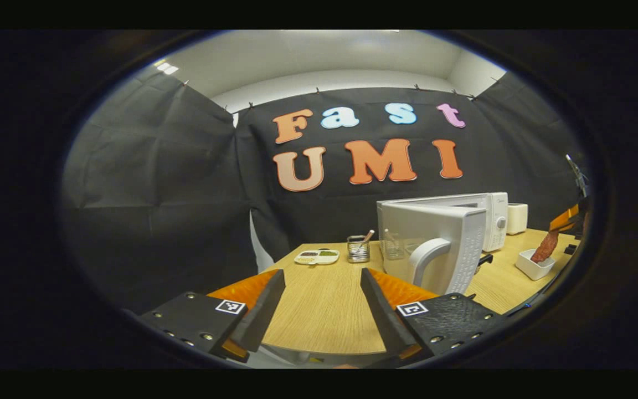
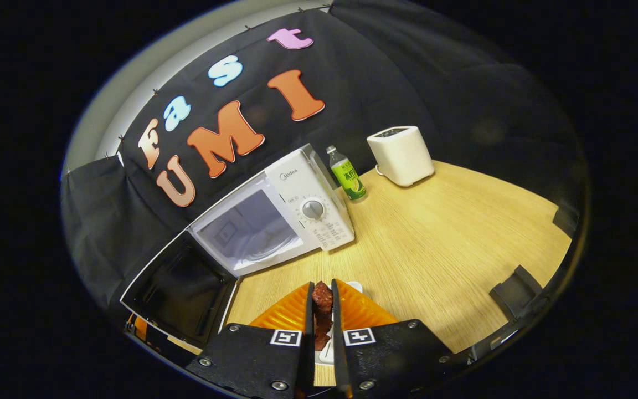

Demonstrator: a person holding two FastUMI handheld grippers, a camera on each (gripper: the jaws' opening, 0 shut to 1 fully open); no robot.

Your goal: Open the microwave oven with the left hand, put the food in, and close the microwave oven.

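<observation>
two grippers, two different jobs right now. my left gripper (image 1: 322, 313) hangs with its fingers spread wide and nothing between them, low over the near edge of the table (image 1: 324, 299), and from the left gripper view the microwave (image 1: 463, 221) stands to its right with the door (image 1: 435, 249) swung out toward me. my right gripper (image 2: 322, 318) is clenched on the food (image 2: 322, 310), a dark reddish strip pinched between both fingers; in the left gripper view it hangs above the white dish (image 1: 535, 265) at the right end of the table.

from the right gripper view the cavity (image 2: 250, 230) gapes ahead and to the left, with the open door lower left. i judge the step in hand to be carrying the food in. to do it well i would keep the pinch firm (the strip looks soft and may droop), swing in toward the opening from the front, staying off the door and the control panel (image 2: 319, 213), and let go only once the strip is low over the cavity floor. the left should stay back until it is time to push the door shut.
</observation>
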